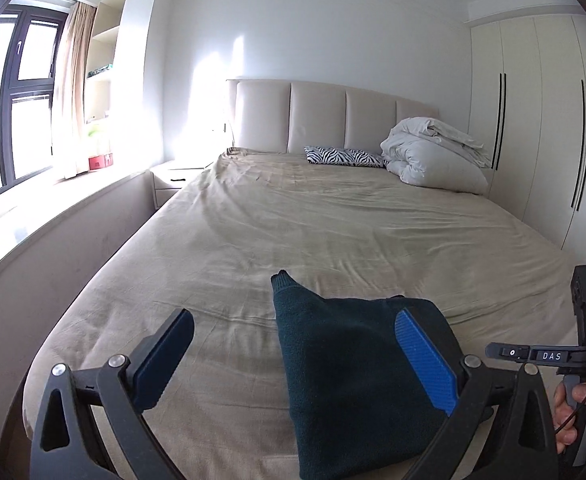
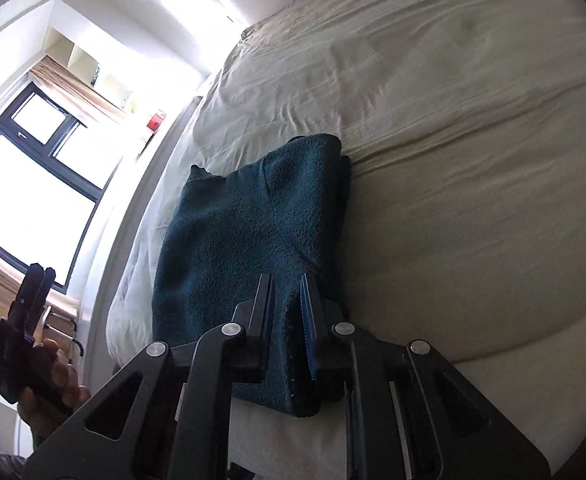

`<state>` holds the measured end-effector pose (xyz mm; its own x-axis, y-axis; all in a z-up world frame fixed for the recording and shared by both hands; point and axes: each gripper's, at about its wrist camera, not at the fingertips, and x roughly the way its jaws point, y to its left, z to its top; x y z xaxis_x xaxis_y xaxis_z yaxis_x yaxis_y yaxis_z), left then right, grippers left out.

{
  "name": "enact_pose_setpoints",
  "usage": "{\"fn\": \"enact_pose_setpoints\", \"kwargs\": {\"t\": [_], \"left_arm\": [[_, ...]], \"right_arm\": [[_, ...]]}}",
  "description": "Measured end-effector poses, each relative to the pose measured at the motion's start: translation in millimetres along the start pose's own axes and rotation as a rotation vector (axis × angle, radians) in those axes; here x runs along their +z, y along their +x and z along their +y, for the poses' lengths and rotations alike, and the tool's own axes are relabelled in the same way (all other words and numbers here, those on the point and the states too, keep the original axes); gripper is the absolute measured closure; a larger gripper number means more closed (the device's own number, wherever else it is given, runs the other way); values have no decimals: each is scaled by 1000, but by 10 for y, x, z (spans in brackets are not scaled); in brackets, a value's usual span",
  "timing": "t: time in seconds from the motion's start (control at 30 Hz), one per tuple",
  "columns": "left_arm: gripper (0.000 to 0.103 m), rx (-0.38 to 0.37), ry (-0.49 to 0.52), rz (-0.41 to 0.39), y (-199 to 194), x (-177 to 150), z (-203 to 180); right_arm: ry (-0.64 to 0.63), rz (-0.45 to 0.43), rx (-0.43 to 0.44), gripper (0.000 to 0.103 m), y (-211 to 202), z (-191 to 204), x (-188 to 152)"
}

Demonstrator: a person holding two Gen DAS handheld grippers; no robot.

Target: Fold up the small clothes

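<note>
Only right-wrist view: right claw (image 2: 287, 316) pinching folded garment (image 2: 249, 232) edge.

A beige bed (image 1: 293, 220) fills the room. At its padded headboard (image 1: 333, 116) lie a zebra-print pillow (image 1: 345, 156) and a bundled white duvet (image 1: 433, 156). Beside the bed stand a nightstand (image 1: 177, 178), a window (image 1: 17, 100) and a wardrobe (image 1: 533, 120).

We cannot see the near end of the dark green garment (image 1: 345, 380): the picture's lower edge cuts it, and the left gripper (image 1: 293, 364) covers 1 corner.
</note>
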<state>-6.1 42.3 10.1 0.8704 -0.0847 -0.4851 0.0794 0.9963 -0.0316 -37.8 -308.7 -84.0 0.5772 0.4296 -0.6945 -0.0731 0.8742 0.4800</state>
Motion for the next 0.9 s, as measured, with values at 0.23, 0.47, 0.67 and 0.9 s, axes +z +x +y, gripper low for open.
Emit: {"fn": "enact_pose_setpoints", "kwargs": {"t": [0.23, 0.47, 0.67, 0.9], "left_arm": [[0, 84, -18, 51, -47, -21, 59], [0, 71, -37, 221, 269, -283, -17], [0, 64, -35, 311, 468, -492, -60], [0, 38, -33, 350, 551, -614, -108]], "right_arm": [[-236, -300, -197, 28, -607, 681, 75], [-247, -367, -280, 1, -818, 968, 90], [-198, -196, -349, 1, -511, 885, -108], [-200, -123, -393, 1, -331, 935, -297]]}}
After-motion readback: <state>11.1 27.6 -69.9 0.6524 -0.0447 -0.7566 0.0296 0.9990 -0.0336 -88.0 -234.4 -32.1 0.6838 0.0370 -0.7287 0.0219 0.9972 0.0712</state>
